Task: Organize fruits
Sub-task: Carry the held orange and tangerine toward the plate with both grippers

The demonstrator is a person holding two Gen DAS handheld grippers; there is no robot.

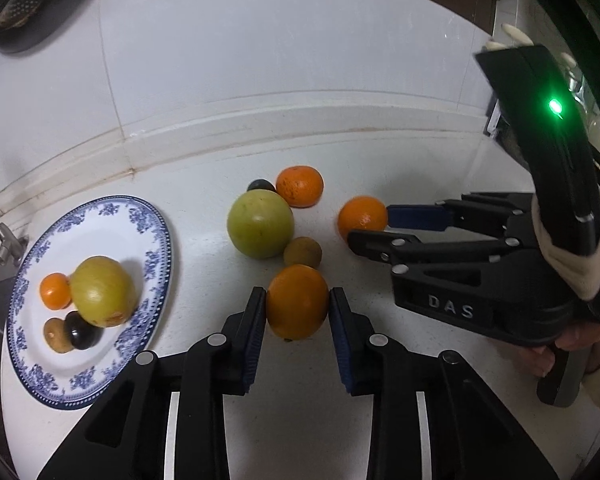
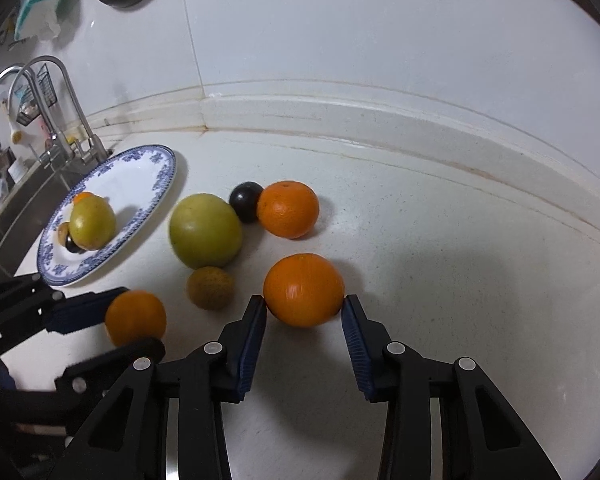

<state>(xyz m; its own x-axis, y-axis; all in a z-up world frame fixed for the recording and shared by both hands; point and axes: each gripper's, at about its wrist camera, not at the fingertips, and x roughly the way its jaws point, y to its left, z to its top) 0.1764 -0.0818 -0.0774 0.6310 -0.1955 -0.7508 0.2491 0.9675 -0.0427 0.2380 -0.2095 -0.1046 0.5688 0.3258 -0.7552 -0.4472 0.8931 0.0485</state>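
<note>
My left gripper (image 1: 298, 304) is shut on an orange (image 1: 297, 301) on the white counter; it also shows in the right wrist view (image 2: 135, 317). My right gripper (image 2: 304, 310) is open, its fingertips at either side of another orange (image 2: 303, 289), seen in the left wrist view too (image 1: 362, 217). Loose between them lie a green apple (image 1: 260, 224), a small brown fruit (image 1: 302, 253), a dark plum (image 2: 245, 201) and a third orange (image 2: 287, 209). A blue-rimmed plate (image 1: 152, 240) at the left holds a yellow apple (image 1: 102, 291), a small orange, a plum and a brown fruit.
A sink with steel taps (image 2: 66, 120) lies left of the plate. The tiled wall and its raised ledge (image 2: 340, 112) run behind the fruit. A dark object hangs on the wall at the upper left (image 1: 24, 4).
</note>
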